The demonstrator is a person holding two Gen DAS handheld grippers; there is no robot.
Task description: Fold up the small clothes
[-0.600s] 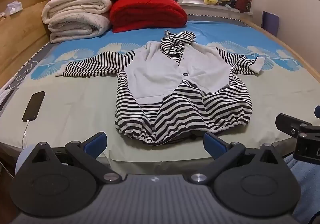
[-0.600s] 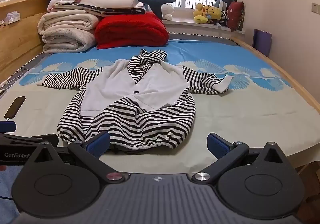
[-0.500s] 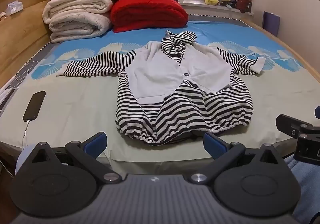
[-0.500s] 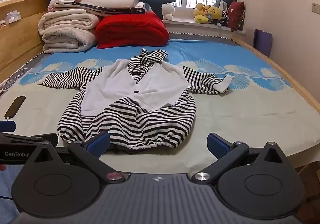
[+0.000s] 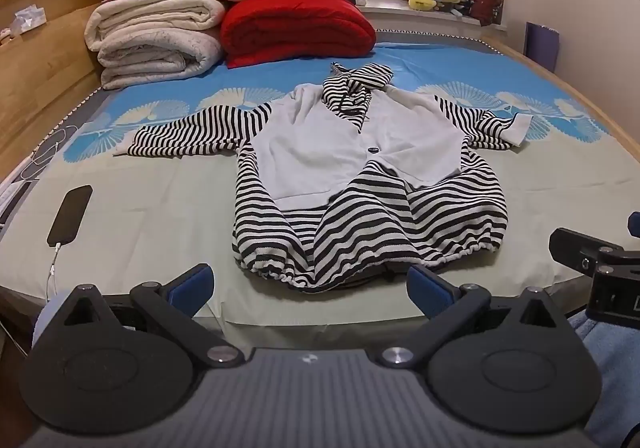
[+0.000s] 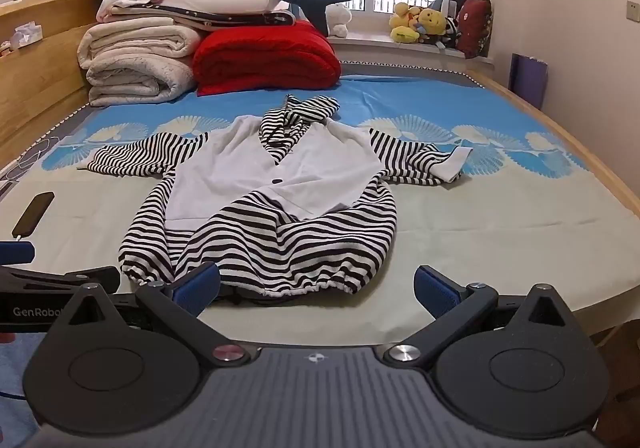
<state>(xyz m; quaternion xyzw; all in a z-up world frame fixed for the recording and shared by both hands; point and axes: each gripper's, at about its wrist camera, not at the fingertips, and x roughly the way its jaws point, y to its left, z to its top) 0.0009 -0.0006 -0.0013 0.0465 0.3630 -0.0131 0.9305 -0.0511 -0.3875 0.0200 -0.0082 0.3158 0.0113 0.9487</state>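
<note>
— Both jaws apart on the left gripper?
— Wide, holding nothing, short of the striped garment spread flat mid-bed.
— And the right gripper?
— Equally wide, empty; its left fingertip overlaps the garment's hem in view; contact unclear.

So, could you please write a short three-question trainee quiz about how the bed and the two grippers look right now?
1. True or false: the left gripper is shut on the striped garment.
2. Which sleeve has its white cuff folded back: the one toward the phone or the other?
3. What does the red blanket lie beside? A) folded white quilts B) a laptop C) shoes

Key: 1 false, both it and the right gripper are open and short of the hem; 2 the other; 3 A.
</note>
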